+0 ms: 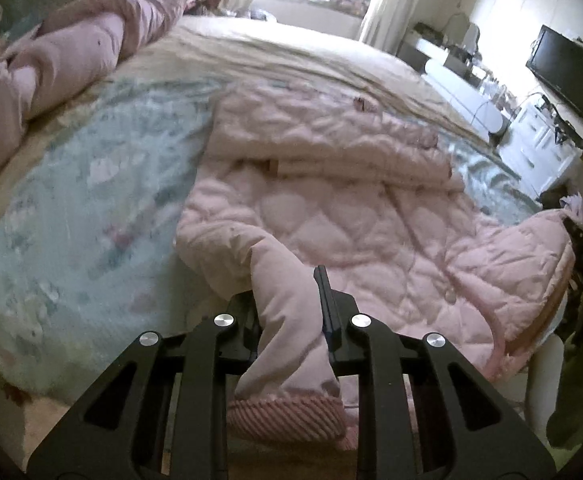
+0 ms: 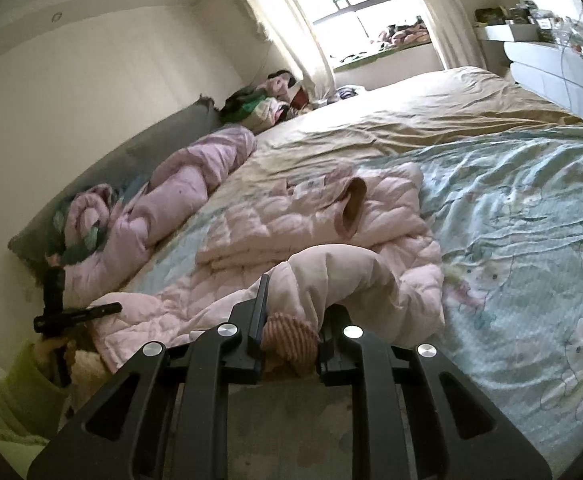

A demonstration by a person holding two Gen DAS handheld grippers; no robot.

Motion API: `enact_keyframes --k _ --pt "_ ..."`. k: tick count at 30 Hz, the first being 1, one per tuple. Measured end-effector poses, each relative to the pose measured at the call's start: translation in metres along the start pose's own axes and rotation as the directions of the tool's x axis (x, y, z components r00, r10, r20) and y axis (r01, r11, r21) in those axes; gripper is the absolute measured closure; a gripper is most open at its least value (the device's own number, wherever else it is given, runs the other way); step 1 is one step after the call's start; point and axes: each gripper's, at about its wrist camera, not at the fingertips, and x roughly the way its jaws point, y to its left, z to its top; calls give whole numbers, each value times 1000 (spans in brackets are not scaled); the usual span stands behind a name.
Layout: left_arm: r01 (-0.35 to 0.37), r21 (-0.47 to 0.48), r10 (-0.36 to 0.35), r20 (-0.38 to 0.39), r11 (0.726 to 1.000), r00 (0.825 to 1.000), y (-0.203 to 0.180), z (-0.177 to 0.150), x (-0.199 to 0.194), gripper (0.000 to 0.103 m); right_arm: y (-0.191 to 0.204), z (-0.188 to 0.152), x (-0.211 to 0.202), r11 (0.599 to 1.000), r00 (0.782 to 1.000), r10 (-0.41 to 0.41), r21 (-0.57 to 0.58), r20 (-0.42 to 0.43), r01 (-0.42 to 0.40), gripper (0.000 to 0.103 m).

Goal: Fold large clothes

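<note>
A pale pink quilted jacket (image 1: 351, 216) lies spread on the bed, partly folded across its far side. My left gripper (image 1: 287, 300) is shut on one sleeve (image 1: 287, 320), whose ribbed cuff (image 1: 283, 416) hangs toward the camera. The jacket also shows in the right wrist view (image 2: 311, 216). My right gripper (image 2: 295, 312) is shut on the other sleeve (image 2: 331, 276), with its ribbed cuff (image 2: 291, 340) between the fingers. The left gripper shows at the far left of the right wrist view (image 2: 71, 312).
The bed has a light blue printed sheet (image 1: 91, 208) and a tan cover (image 1: 291, 52) beyond it. A rolled pink duvet (image 1: 51, 60) lies along the headboard side. White drawers (image 1: 539, 148) and a TV (image 1: 567, 72) stand at right.
</note>
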Motion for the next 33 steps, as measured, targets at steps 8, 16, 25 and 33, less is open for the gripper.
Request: enact_keyframes --k 8,16,25,33 --pt "-4 11 3 63 1000 998 -8 28 -4 89 -8 21 11 1000 999 -15 28 45 14 86" --pt "-7 18 6 101 1000 995 -9 51 -4 89 -9 42 26 996 993 -84 2 87 84 87" --pt "-16 11 14 141 1000 990 -4 80 0 89 -17 68 45 992 984 -121 32 130 118 87" --pt "-19 13 17 175 1000 984 -3 110 2 89 -18 92 57 989 975 -145 30 169 142 87"
